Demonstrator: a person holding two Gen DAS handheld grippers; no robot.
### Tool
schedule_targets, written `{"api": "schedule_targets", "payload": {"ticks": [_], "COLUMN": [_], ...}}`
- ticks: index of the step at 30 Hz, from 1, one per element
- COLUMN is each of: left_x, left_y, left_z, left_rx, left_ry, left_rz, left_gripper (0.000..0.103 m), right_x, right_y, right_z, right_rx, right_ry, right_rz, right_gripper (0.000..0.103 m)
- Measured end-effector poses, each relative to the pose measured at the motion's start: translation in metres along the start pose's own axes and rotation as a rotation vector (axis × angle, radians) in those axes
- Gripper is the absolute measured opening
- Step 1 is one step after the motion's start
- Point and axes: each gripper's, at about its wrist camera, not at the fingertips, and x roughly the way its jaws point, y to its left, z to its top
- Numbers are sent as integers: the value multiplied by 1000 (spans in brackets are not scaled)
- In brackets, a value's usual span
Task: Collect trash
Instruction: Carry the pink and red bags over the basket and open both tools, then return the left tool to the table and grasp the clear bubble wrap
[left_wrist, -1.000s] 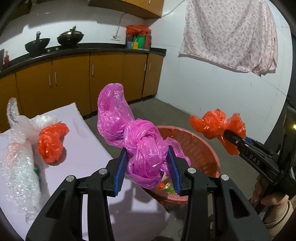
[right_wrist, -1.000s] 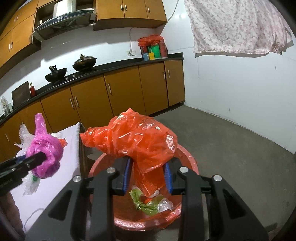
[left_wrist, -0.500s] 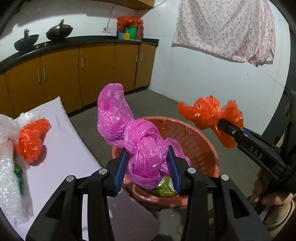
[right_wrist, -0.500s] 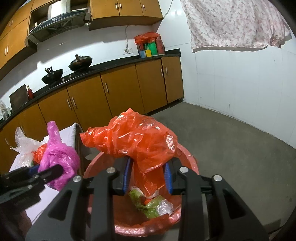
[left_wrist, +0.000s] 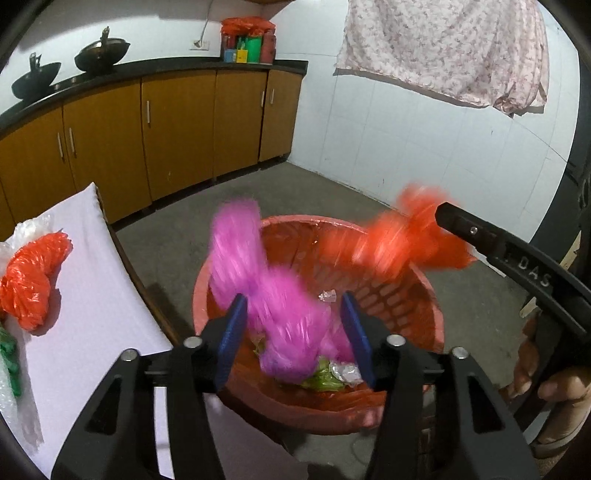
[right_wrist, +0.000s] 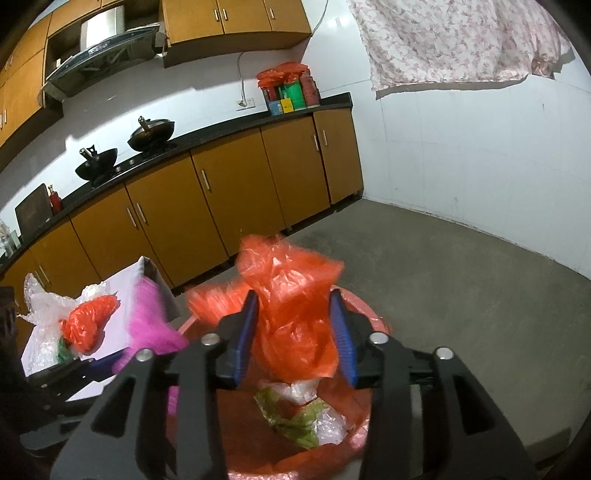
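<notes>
My left gripper (left_wrist: 293, 334) is open above the red basket (left_wrist: 413, 302). The pink plastic bag (left_wrist: 273, 299) is blurred between its blue pads, loose and dropping toward the basket. My right gripper (right_wrist: 293, 334) is open too, with the orange plastic bag (right_wrist: 295, 306) slipping down between its pads over the basket (right_wrist: 354, 428). The right gripper also shows in the left wrist view (left_wrist: 450, 225), with the blurred orange bag (left_wrist: 399, 236). Green and clear wrappers (right_wrist: 299, 413) lie in the basket.
A white table (left_wrist: 92, 314) at left holds another orange bag (left_wrist: 29, 277), bubble wrap (right_wrist: 40, 306) and a green scrap (left_wrist: 9, 354). Brown cabinets (left_wrist: 177, 122) with woks line the back. A floral cloth (left_wrist: 443, 48) hangs on the white wall. Grey floor lies around the basket.
Both grippers moved over the basket and their jaws opened. The pink and orange bags were let go and are now blurred, falling toward the basket.
</notes>
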Motion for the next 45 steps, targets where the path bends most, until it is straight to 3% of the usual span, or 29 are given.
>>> {"api": "schedule_targets", "payload": {"ticks": [18,21,23,26,28,31,36,45], "left_x": [-40,-63,-79,-105,-119,-127,-127,-116], "left_y": [41,55,64,82,99,128,173,212], "left_z": [-8,-13,-17,-25,-32,-42,-66,-95], "left_rx": [-100,-124,-140,-160,-176,-229,-353,-500], "left_ry": [-57,-94,-124,-173,-192,-166,-95,-20], "left_rz": [121,185,237,354,453,578,667,629], "left_gripper": [70,75,83,95,97,100,101,101], "right_x": [-10,-12,-13,-14,-13,-12,-13,-13], "right_y": [16,25,32,45,54,72,100,121], "right_z": [2,1,0,-4,-7,-14,-24,-33], "right_rx": [-18,-29,-39,-56,-67,-86,-133,-179], "right_ry": [3,5,11,25,37,58,90,125], "right_rz": [35,53,69,98,117,154,204,225], "right_gripper": [56,57,58,58,58,58,58,58]}}
